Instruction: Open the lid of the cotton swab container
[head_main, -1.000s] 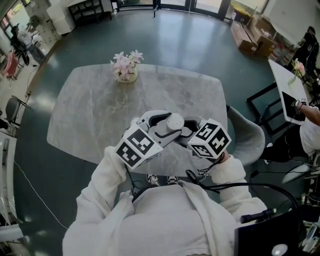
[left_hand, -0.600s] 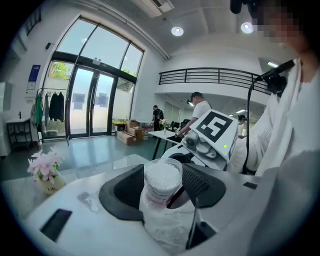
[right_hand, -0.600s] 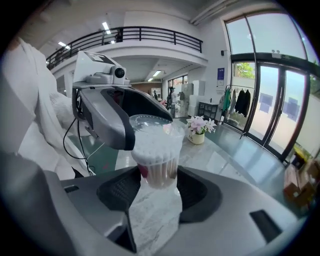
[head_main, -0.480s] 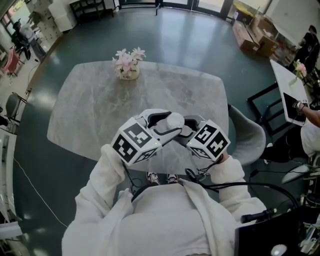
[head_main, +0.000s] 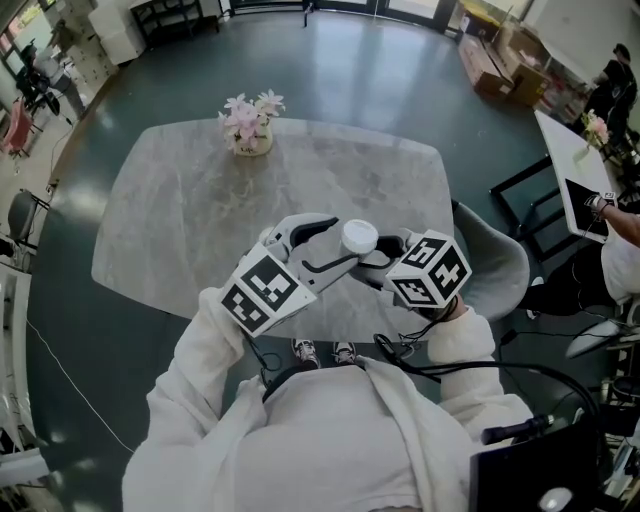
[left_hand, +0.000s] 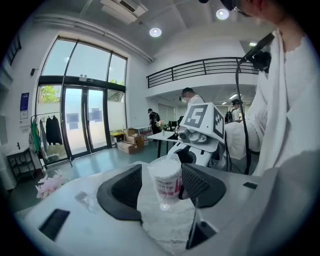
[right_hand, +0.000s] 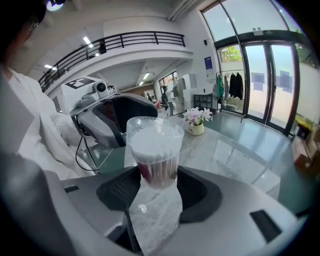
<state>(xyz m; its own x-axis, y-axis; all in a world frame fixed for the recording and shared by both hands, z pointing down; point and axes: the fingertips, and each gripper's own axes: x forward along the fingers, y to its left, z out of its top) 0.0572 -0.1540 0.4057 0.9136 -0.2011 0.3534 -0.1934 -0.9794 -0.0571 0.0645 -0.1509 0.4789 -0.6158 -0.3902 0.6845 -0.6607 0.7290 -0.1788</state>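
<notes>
The cotton swab container (head_main: 359, 237) is held in the air above the near edge of the desk (head_main: 180, 220), its lid (right_hand: 154, 127) in place. The right tongs (right_hand: 152, 185) are closed on its lower body, and the left tongs (left_hand: 164, 177) are clamped against its sides.

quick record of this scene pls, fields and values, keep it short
object: cotton swab container, held up over the table
left hand-held gripper: shut on the container
right hand-held gripper: shut on the container
lid: looks still on
also on table: flower vase, far side
</notes>
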